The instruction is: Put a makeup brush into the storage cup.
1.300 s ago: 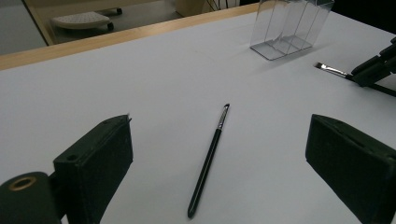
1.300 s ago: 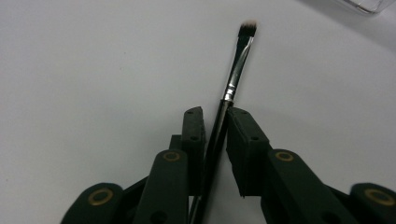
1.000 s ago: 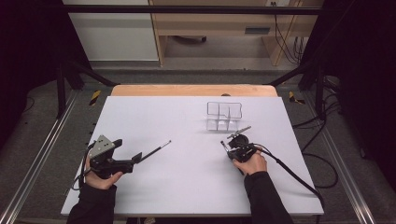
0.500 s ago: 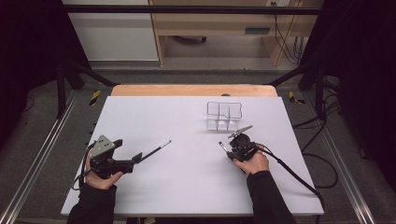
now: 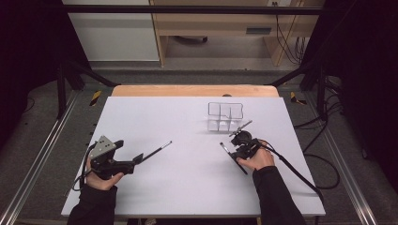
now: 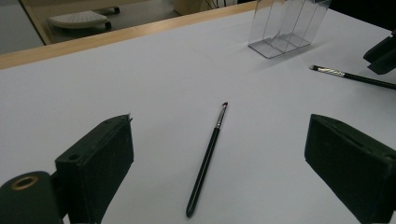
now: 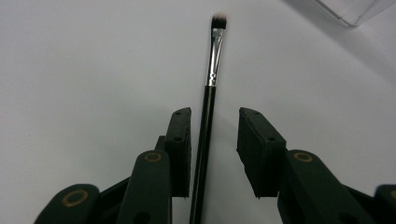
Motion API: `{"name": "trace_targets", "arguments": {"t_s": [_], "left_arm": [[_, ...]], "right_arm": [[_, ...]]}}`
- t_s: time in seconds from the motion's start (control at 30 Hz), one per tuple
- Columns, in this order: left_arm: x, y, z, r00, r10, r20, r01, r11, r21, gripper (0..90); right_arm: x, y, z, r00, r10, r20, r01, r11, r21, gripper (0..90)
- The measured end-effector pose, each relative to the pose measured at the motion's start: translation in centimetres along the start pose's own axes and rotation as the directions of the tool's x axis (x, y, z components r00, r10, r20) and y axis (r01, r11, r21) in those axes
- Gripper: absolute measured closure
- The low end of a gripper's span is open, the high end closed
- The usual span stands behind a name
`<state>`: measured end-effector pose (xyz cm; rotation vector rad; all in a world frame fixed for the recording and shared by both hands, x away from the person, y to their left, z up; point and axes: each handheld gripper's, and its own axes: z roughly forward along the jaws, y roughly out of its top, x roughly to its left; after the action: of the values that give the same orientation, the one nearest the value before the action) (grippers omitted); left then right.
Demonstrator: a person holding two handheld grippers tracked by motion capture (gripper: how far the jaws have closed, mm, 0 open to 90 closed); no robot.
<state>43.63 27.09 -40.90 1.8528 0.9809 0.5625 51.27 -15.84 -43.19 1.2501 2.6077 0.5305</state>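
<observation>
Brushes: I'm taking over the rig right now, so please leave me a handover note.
Left gripper: open, low over the table, one brush lying ahead between its jaws, untouched.
Right gripper: jaws have just been opening; second brush lies between them, not pressed.
Organizer: upright beyond the right gripper, no brush in it.
Left: probably both brushes into the organizer.

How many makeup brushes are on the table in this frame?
2. One brush lies ahead of the open left gripper; the other brush lies between the right gripper jaws, which have just been opening, near the clear organizer.
</observation>
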Motion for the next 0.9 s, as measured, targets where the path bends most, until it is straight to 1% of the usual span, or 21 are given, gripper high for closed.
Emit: {"name": "trace_targets", "arguments": {"t_s": [0.1, 0.2, 0.33, 0.5, 0.63, 0.67, 0.73, 0.77, 0.9], "left_arm": [[0.0, 0.0, 0.0, 1.0000, 0.002, 0.000, -0.002, 1.0000, 0.001, 7.2], [0.0, 0.0, 0.0, 1.0000, 0.001, 0.000, -0.001, 1.0000, 0.002, 7.2], [0.0, 0.0, 0.0, 1.0000, 0.003, 0.000, -0.003, 1.0000, 0.003, 7.2], [0.0, 0.0, 0.0, 1.0000, 0.002, 0.000, -0.002, 1.0000, 0.003, 7.2], [0.0, 0.0, 0.0, 1.0000, 0.002, 0.000, -0.002, 1.0000, 0.003, 7.3], [0.0, 0.0, 0.0, 1.0000, 0.002, 0.000, -0.002, 1.0000, 0.003, 7.2], [0.0, 0.0, 0.0, 1.0000, 0.002, 0.000, -0.002, 1.0000, 0.002, 7.2], [0.0, 0.0, 0.0, 1.0000, 0.003, -0.001, -0.003, 1.0000, 0.002, 7.3], [0.0, 0.0, 0.0, 1.0000, 0.003, 0.000, -0.003, 1.0000, 0.001, 7.3]], "right_arm": [[0.1, 0.0, 0.5, 1.0000, 0.001, -0.001, -0.001, 1.000, 0.021, 67.0], [0.2, 0.0, 0.8, 1.0000, -0.002, -0.009, 0.002, 1.000, 0.031, 68.3], [0.3, 0.0, 1.2, 1.0000, -0.004, -0.007, 0.005, 0.998, 0.060, 70.5], [0.3, 0.0, 1.4, 0.9999, -0.002, -0.013, 0.003, 0.997, 0.078, 74.0], [0.4, 0.0, 1.5, 1.0000, 0.000, -0.007, 0.001, 0.995, 0.096, 76.1], [0.4, 0.0, 1.6, 0.9999, -0.007, -0.009, 0.008, 0.995, 0.101, 76.5], [0.5, -0.1, 1.7, 0.9999, -0.006, -0.010, 0.007, 0.994, 0.113, 77.6], [0.5, -0.1, 1.7, 0.9999, -0.013, -0.010, 0.014, 0.994, 0.112, 78.0], [0.5, -0.1, 1.8, 0.9999, -0.009, -0.013, 0.010, 0.993, 0.116, 79.3]]}}
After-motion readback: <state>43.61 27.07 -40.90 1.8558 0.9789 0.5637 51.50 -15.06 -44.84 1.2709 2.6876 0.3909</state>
